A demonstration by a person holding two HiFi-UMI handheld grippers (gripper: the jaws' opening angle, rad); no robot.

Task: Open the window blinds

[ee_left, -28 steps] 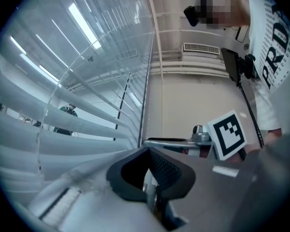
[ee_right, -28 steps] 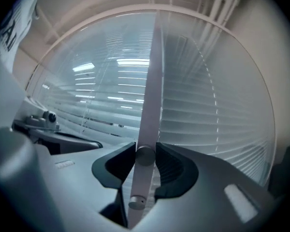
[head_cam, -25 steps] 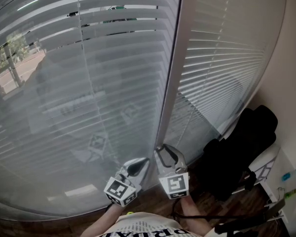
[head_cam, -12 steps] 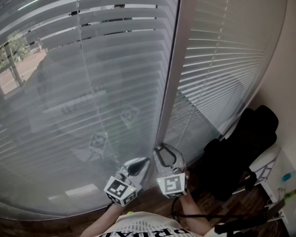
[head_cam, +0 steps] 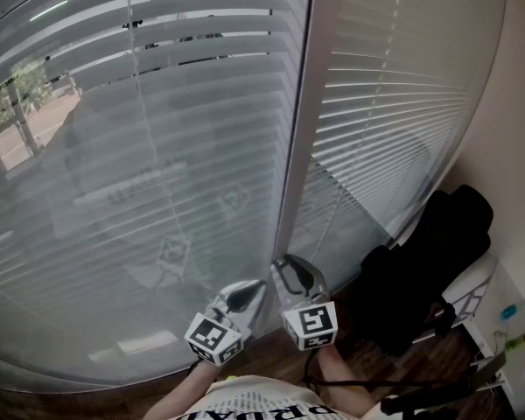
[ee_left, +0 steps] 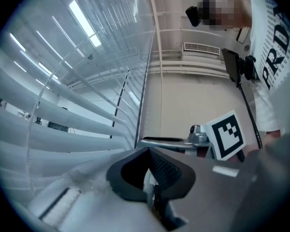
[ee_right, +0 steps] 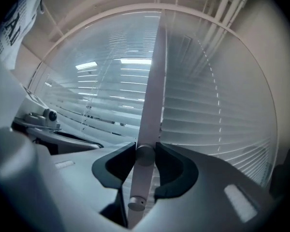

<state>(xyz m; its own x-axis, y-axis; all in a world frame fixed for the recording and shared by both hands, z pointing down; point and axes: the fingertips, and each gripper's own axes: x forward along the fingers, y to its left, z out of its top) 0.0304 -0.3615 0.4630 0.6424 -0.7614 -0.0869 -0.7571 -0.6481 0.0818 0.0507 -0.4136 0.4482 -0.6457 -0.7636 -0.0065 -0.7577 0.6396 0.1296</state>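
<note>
White slatted blinds [head_cam: 140, 147] hang behind glass on both sides of a pale upright frame post [head_cam: 296, 147]; the slats are tilted partly shut. Low on the post sits a small round knob [ee_right: 145, 157]. My right gripper [head_cam: 290, 271] points level at the post, its jaws [ee_right: 145, 151] shut on that knob. A second round stud [ee_right: 137, 204] shows lower on the post. Just to its left, my left gripper [head_cam: 245, 294] hangs by the glass, shut with nothing between its pads [ee_left: 152, 180]. The right gripper's marker cube [ee_left: 225, 135] shows in the left gripper view.
A black bag or coat [head_cam: 429, 274] lies on a white chair [head_cam: 472, 291] at the right, close to the beige wall [head_cam: 516, 103]. A dark cable [head_cam: 367, 383] runs over the wooden floor. The glass reflects the marker cubes.
The right gripper's marker cube has rolled a little about the knob while staying at the post. The left gripper has not moved. The slats look much the same.
</note>
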